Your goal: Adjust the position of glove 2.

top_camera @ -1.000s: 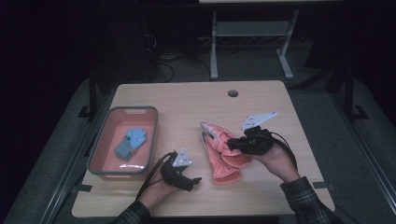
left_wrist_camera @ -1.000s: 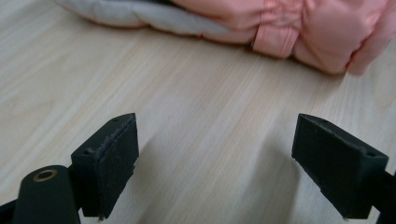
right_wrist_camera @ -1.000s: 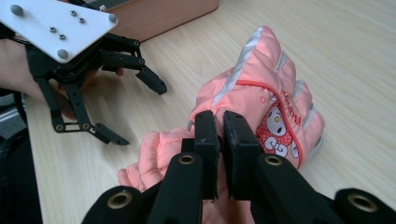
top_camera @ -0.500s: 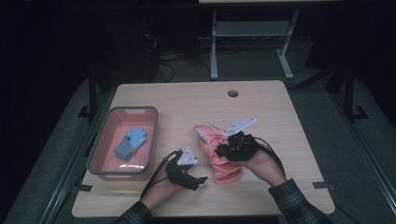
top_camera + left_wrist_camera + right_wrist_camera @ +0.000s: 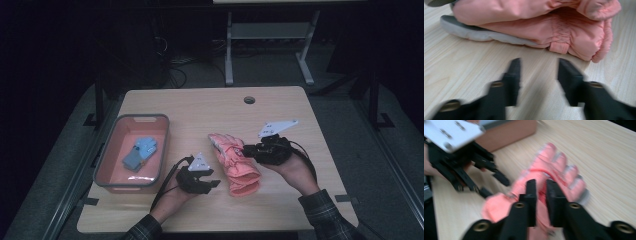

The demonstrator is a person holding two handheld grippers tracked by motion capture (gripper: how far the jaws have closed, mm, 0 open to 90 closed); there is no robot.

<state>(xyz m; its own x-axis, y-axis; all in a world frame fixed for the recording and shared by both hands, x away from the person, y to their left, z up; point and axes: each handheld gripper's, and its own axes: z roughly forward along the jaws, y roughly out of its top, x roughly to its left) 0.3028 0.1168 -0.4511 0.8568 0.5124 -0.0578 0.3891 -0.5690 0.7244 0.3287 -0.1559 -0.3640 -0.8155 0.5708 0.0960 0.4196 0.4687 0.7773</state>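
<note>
You are partway through dealing with the pink glove (image 5: 234,162), which lies flat on the bench (image 5: 200,107) a little right of centre, fingers pointing away from you and cuff toward you. Your right hand-held gripper (image 5: 246,149) reaches in from the right, and in the right gripper view its jaws stand almost together over the back of the glove (image 5: 554,175), apparently pinching a fold of the fabric; the blur there keeps you from being sure how much cloth is caught. Your left hand-held gripper (image 5: 216,184) rests on the bench just beside the cuff end, and its jaws have just been closing; in the left gripper view they stand part way apart over bare wood with nothing between them, the padded cuff (image 5: 584,37) just ahead and untouched. So the step in hand looks like securing the glove with both grippers. Next, ease the left hand-held gripper forward until the cuff edge sits between its jaws, then clench on it before lifting. The red bin (image 5: 102,165) at the left, already holding a blue glove (image 5: 140,152), is the likely destination, so plan a carry leftward with the glove kept clear of the bin's rim.
</note>
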